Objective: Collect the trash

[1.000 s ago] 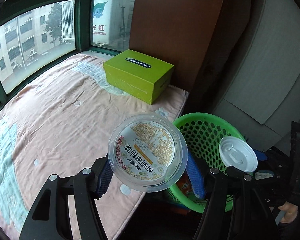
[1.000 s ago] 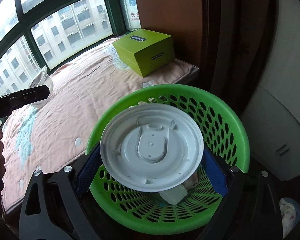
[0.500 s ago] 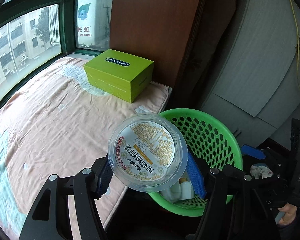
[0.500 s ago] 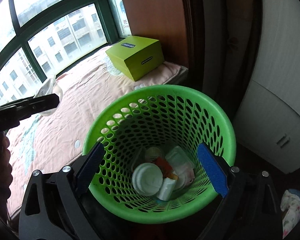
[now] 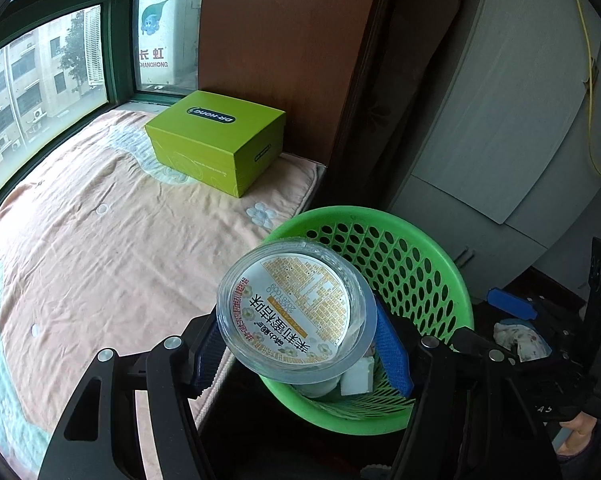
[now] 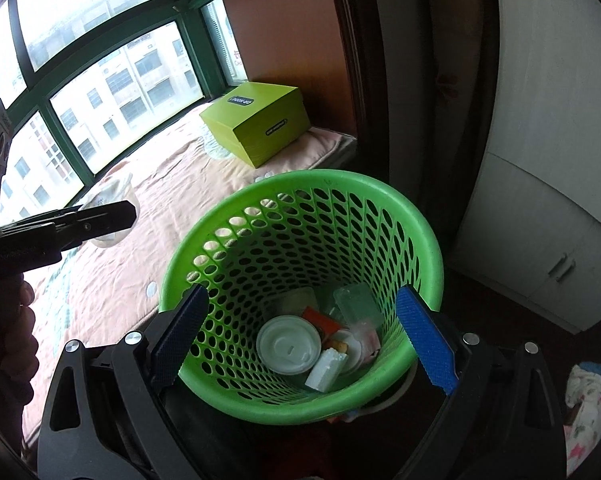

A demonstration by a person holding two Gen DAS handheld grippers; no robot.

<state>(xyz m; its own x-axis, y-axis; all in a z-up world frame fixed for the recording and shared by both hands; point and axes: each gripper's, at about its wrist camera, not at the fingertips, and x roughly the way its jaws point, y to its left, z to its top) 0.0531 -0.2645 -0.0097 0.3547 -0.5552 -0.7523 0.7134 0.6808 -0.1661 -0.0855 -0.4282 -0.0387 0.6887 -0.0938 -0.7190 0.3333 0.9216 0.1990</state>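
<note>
the basket (image 6: 384, 196) mouth is left open from above, between the spread pads (image 6: 426, 340) of the right gripper (image 6: 302, 334), which is held empty over it. its floor is taken up by a white lid (image 6: 288, 346), a foam block (image 6: 326, 370) and wrappers. in the left view, the near rim of the basket (image 5: 440, 256) is overhung by the tub (image 5: 294, 316) clamped in the left gripper (image 5: 300, 354). the far side is hemmed by a dark wood panel (image 6: 376, 60) and a cabinet (image 6: 548, 160). the blanket (image 5: 80, 240) lies open up to the green box (image 5: 216, 140).
</note>
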